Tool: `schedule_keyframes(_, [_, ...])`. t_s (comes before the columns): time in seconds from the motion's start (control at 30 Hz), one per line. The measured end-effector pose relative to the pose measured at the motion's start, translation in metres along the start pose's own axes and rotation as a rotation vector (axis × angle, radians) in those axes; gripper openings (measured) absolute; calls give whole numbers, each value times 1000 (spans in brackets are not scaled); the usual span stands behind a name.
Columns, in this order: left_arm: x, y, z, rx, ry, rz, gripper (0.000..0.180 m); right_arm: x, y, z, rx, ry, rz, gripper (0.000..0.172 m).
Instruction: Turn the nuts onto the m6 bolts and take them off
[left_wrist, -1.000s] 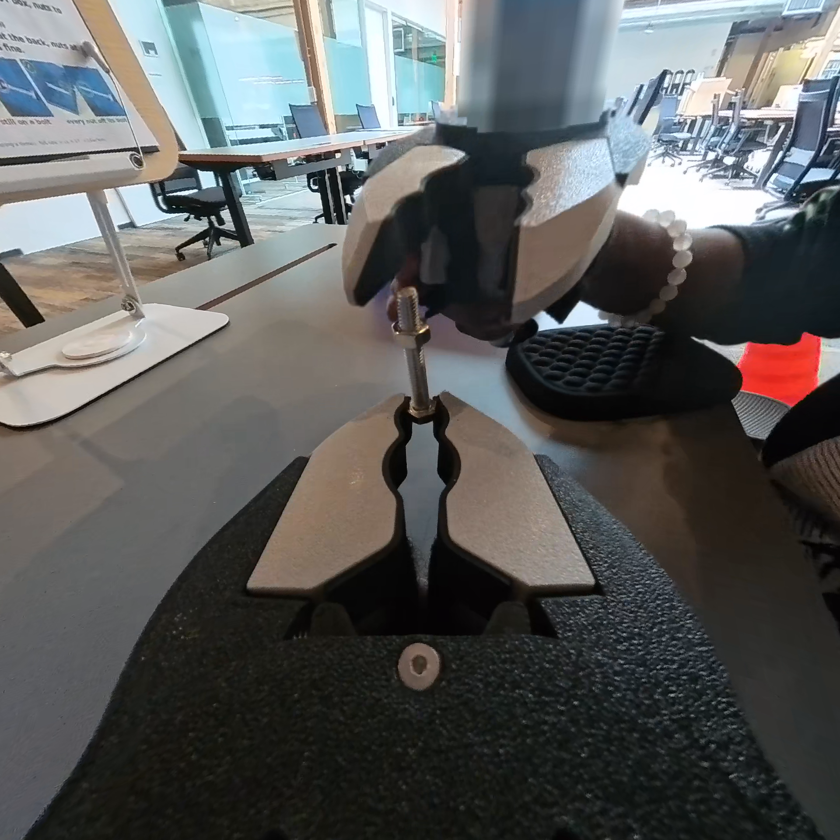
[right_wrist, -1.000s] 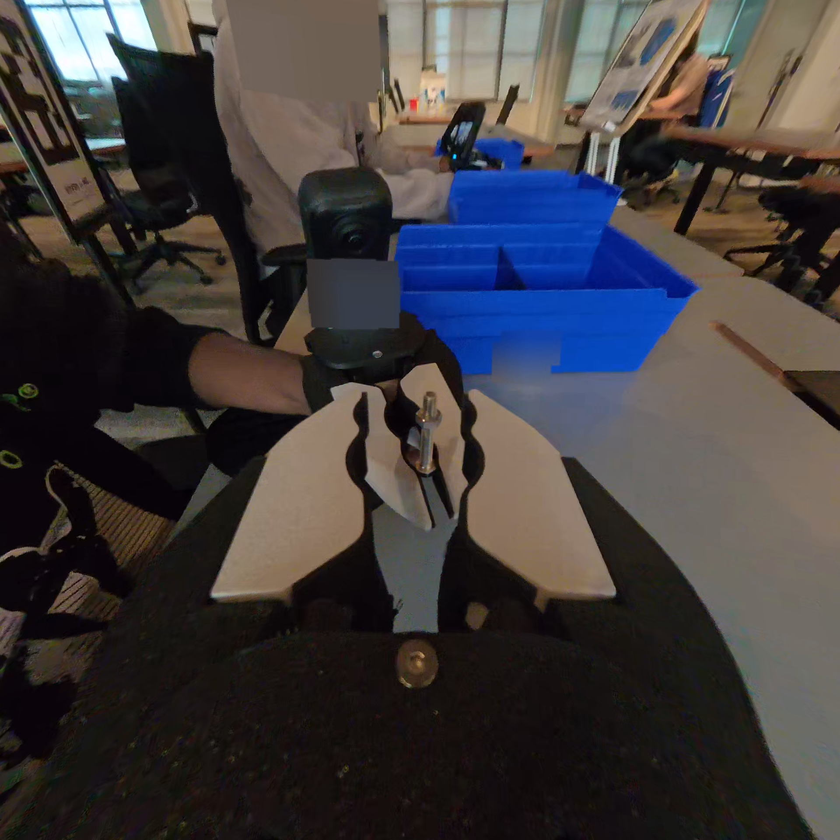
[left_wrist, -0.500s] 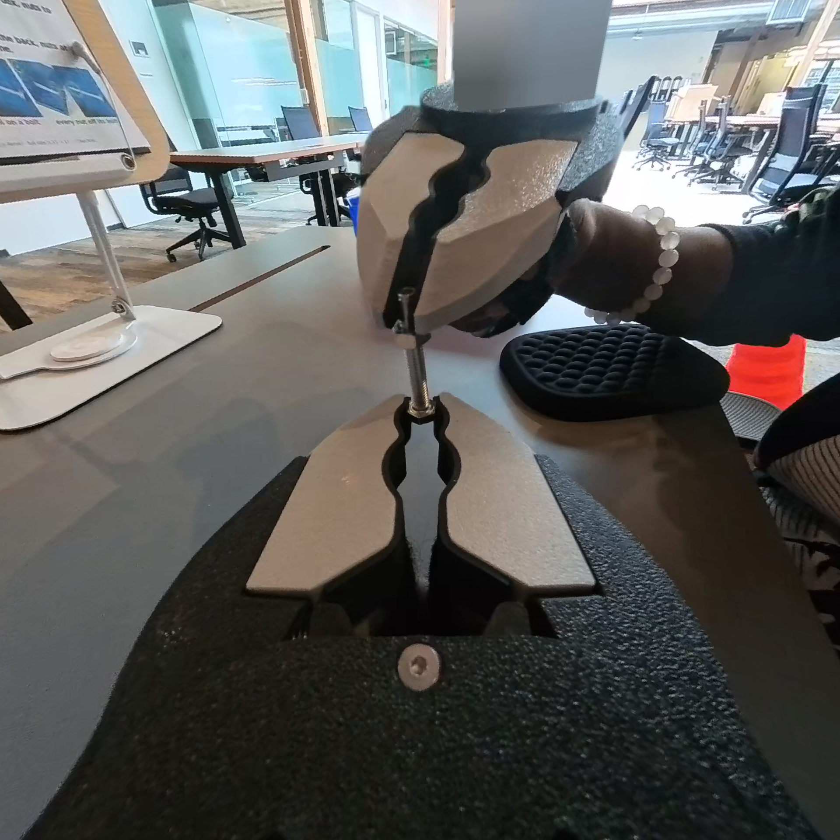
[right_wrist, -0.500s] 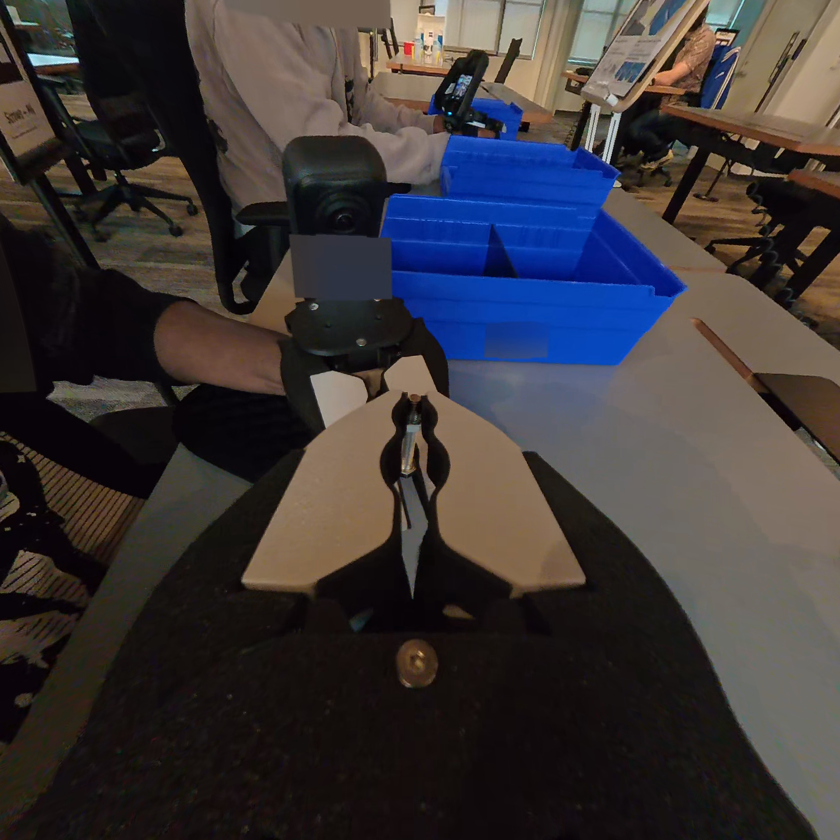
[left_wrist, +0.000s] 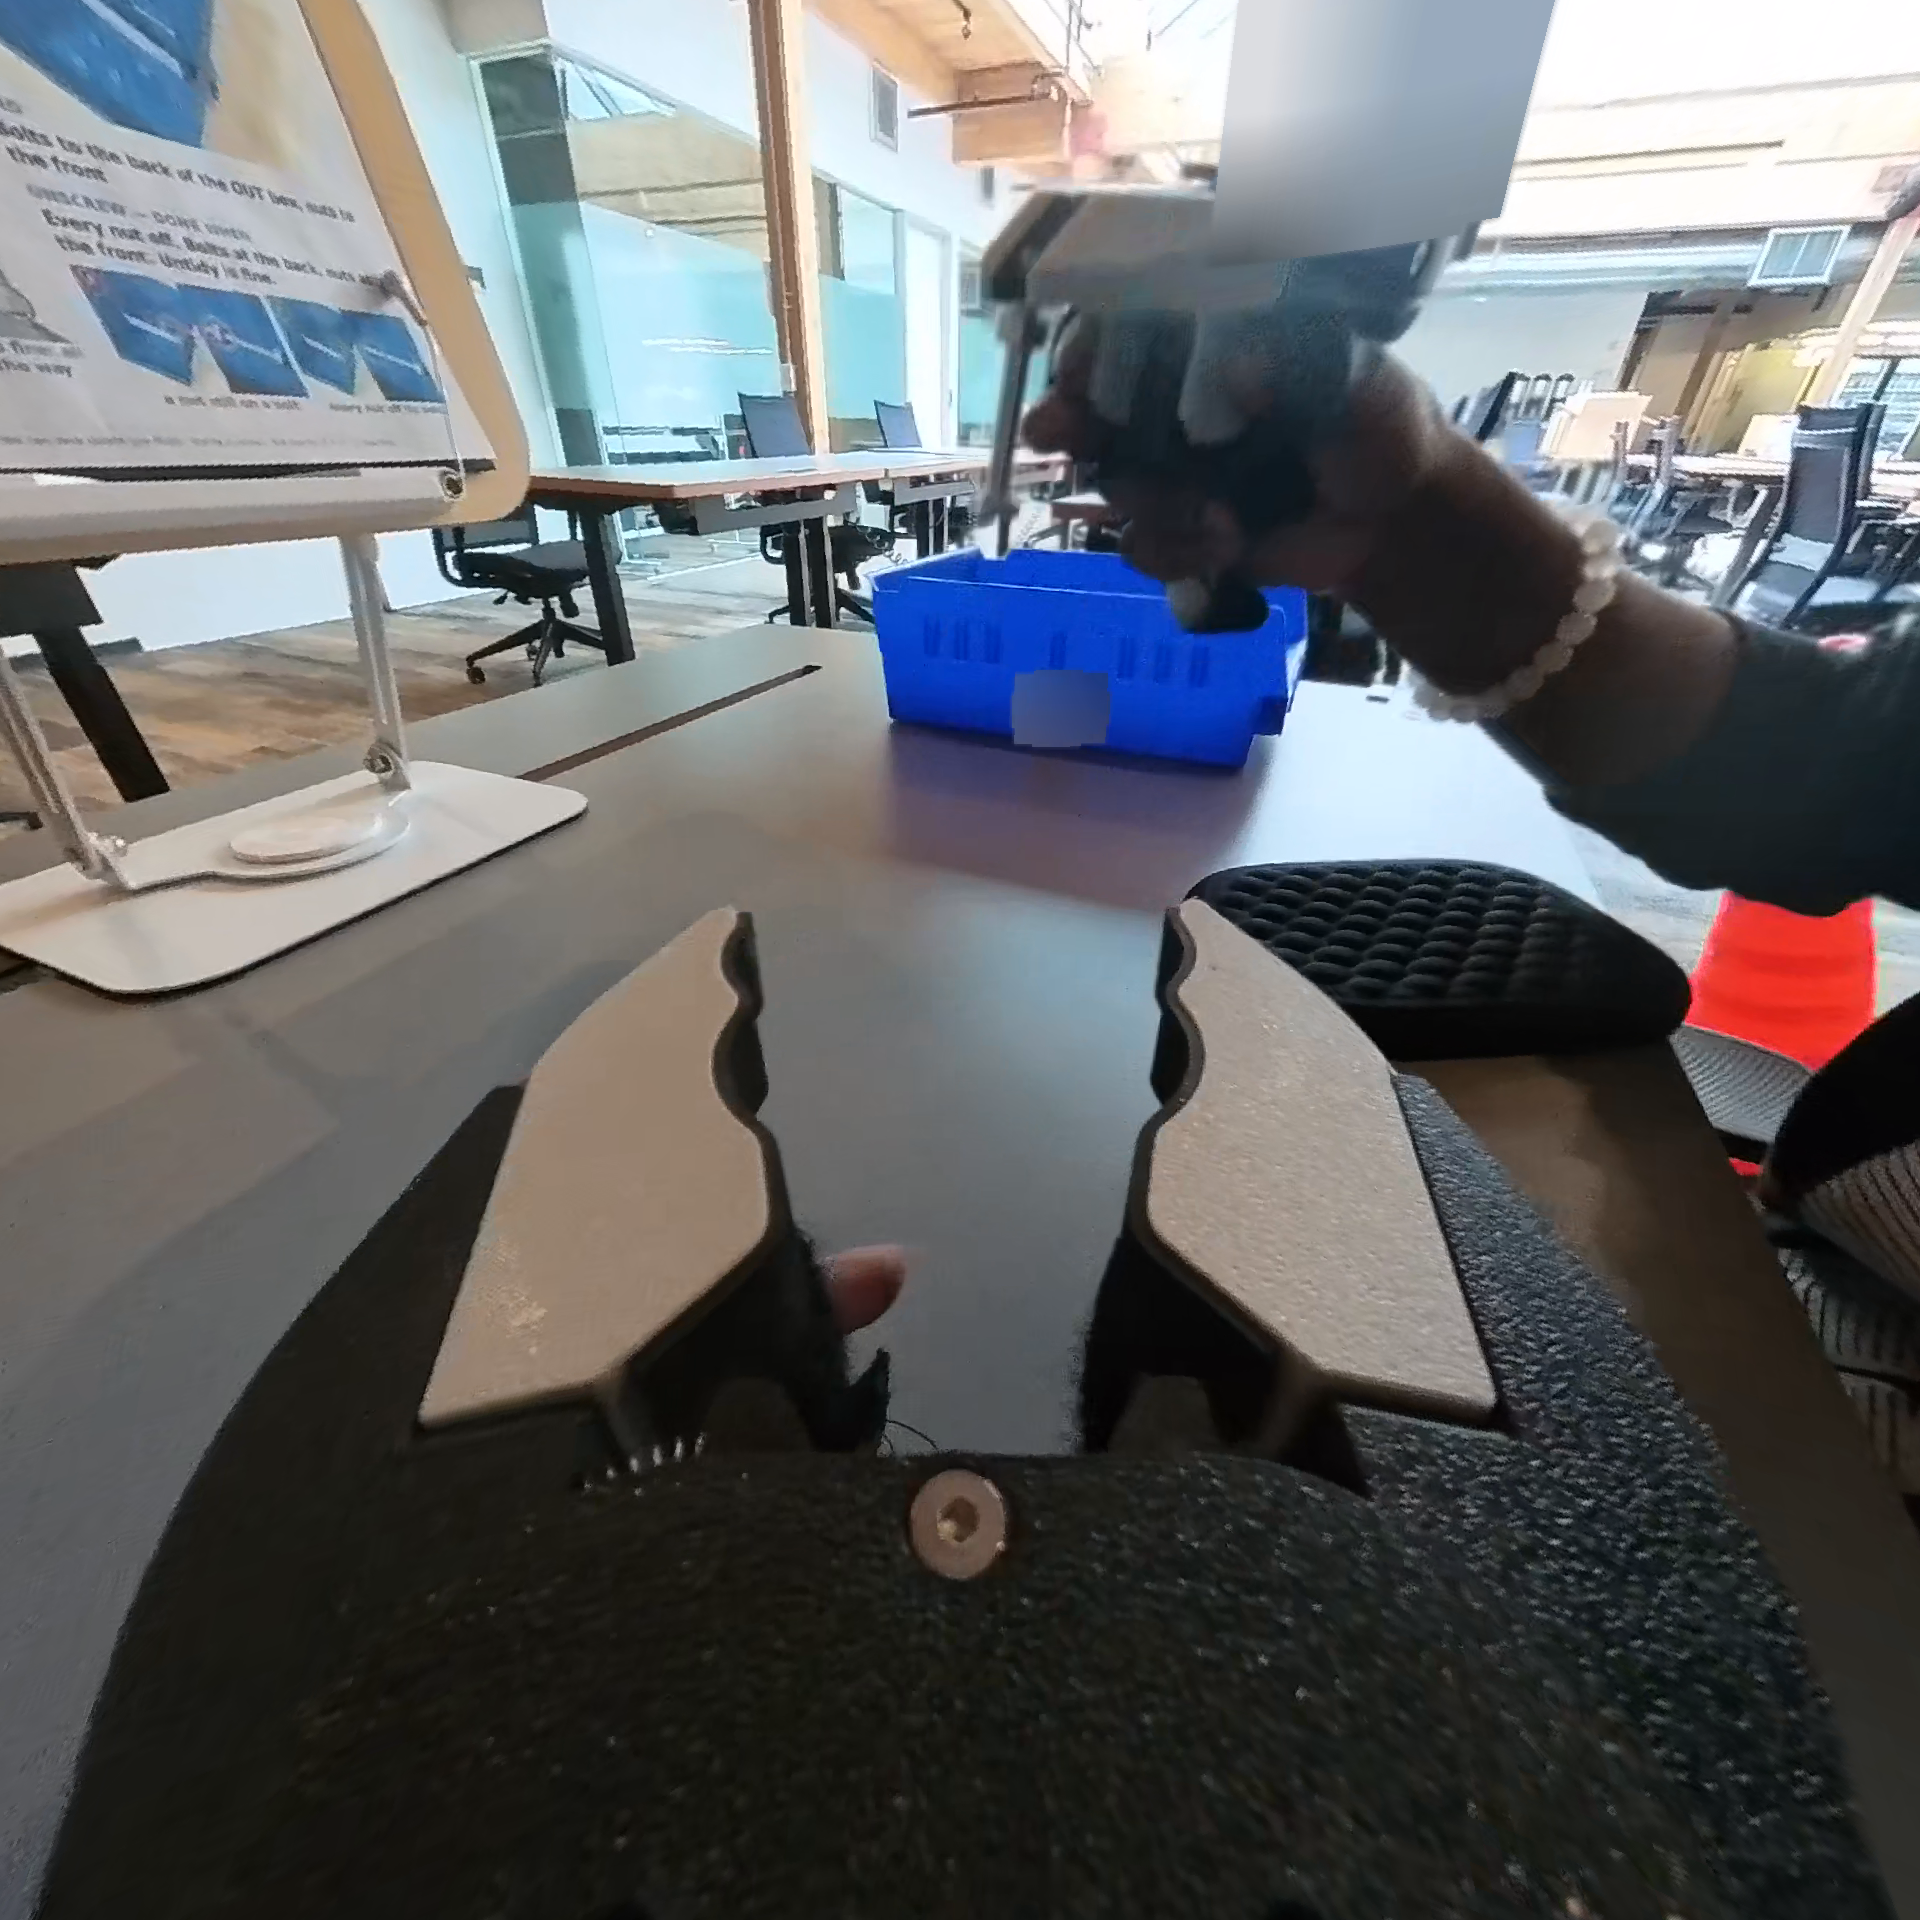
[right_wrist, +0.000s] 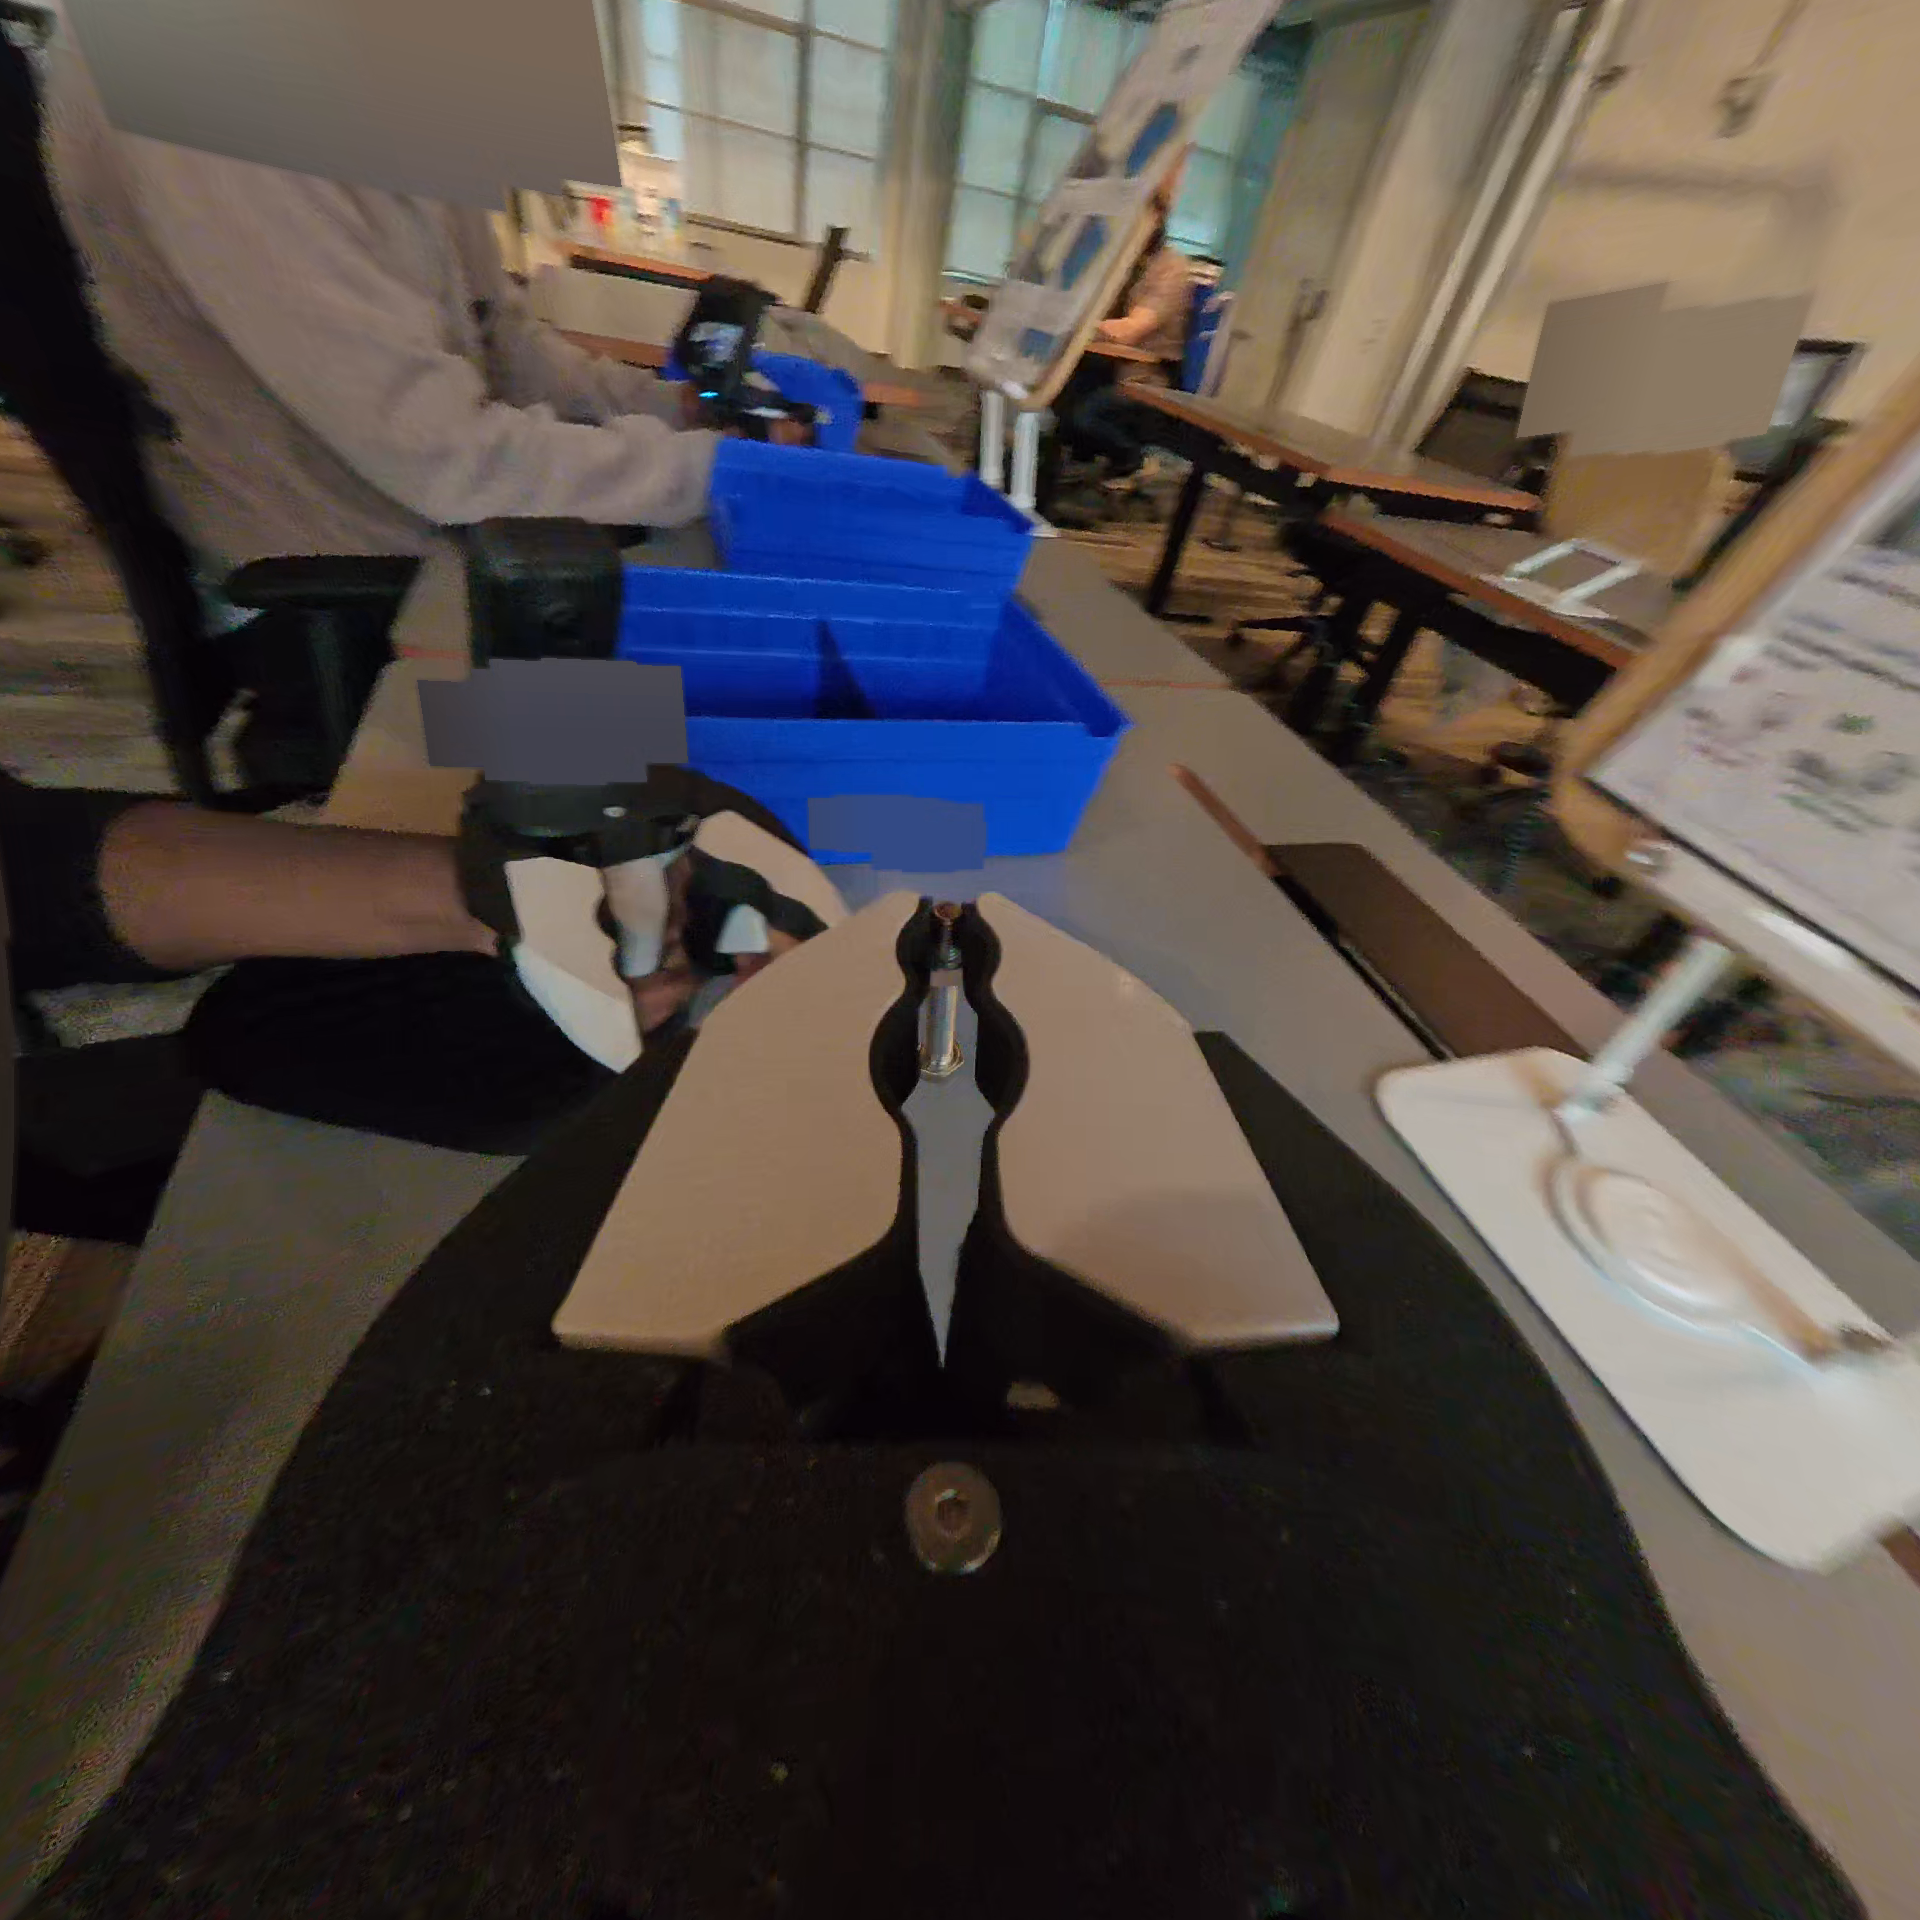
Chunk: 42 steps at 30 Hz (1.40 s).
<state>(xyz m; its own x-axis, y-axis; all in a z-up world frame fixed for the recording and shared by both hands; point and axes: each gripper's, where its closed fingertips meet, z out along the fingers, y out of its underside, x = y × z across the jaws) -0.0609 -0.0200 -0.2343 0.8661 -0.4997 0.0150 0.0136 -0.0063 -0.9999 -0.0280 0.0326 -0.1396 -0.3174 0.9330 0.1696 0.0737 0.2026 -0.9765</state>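
My left gripper (left_wrist: 956, 925) is wide open and empty above the dark table (left_wrist: 727, 935); it also shows at the left of the right wrist view (right_wrist: 665, 925), fingers apart. My right gripper (right_wrist: 945, 909) is shut on a silver bolt (right_wrist: 940, 1023) that lies along the gap between the fingers, head toward the camera. A nut (right_wrist: 943, 977) sits on the bolt's thread, right at the pads. In the left wrist view the right gripper (left_wrist: 1195, 364) is blurred, raised above a blue bin (left_wrist: 1070, 665), held by a hand with a bead bracelet.
A divided blue bin (right_wrist: 883, 727) stands just beyond my right fingertips, another (right_wrist: 852, 509) behind it. A white stand with an instruction sheet (left_wrist: 291, 862) is at the left. A black mesh armrest (left_wrist: 1434, 956) and an orange cone (left_wrist: 1777, 987) are at the right. A seated person (right_wrist: 364, 364) works behind. Tip to tip, the grippers are about 12 cm apart.
My right gripper closed on the bolt's upper end at the nut. My left gripper then opened and let the bolt go. The right gripper lifted the bolt away toward the blue bin.
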Motion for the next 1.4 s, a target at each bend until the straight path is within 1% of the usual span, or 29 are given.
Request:
schedule_keyframes(0.07, [-3, -1, -1, 5, -10, -16, 75, 23, -4, -29, -10, 92, 13, 4])
schedule_keyframes(0.13, [-3, -2, -1, 13, -10, -25, 75, 49, -4, -61, -52, 204, 10, 4])
schedule_keyframes(0.3, [-3, -2, -2, 17, -15, -18, 70, 117, 4, -147, -210, 467, 22, 4])
schedule_keyframes(0.4, [-3, -2, -1, 10, -21, -8, 67, 151, 16, -194, -298, 599, 61, 5])
schedule_keyframes(0.5, [-2, -2, -1, 10, -20, 0, 64, 179, 48, -236, -437, 699, 137, 5])
schedule_keyframes(0.6, [-1, -2, -1, 13, -13, 8, 64, 201, 93, -280, -640, 798, 207, 5])
schedule_keyframes(0.67, [0, -2, -1, 14, -13, 10, 64, 209, 126, -306, -775, 835, 312, 5])
schedule_keyframes(0.73, [0, -2, -1, 13, -11, 9, 64, 211, 161, -325, -887, 833, 444, 5])
schedule_keyframes(0.87, [-2, -3, -2, 18, -16, -8, 63, 215, 222, -357, -1101, 825, 644, 5])
schedule_keyframes(0.93, [-4, -3, -2, 24, -20, -16, 63, 218, 246, -366, -1157, 829, 718, 5])
schedule_keyframes(1.0, [-4, -3, -2, 26, -18, -18, 63, 226, 265, -377, -1200, 855, 749, 5])
schedule_keyframes(1.1, [-4, -2, -2, 20, -15, -22, 62, 234, 284, -392, -1260, 889, 795, 5])
schedule_keyframes(1.17, [-4, -2, -2, 21, -14, -26, 62, 235, 291, -394, -1262, 885, 833, 5])
schedule_keyframes(1.4, [-3, -1, -1, 14, -15, -20, 61, 244, 301, -398, -1263, 908, 848, 5])
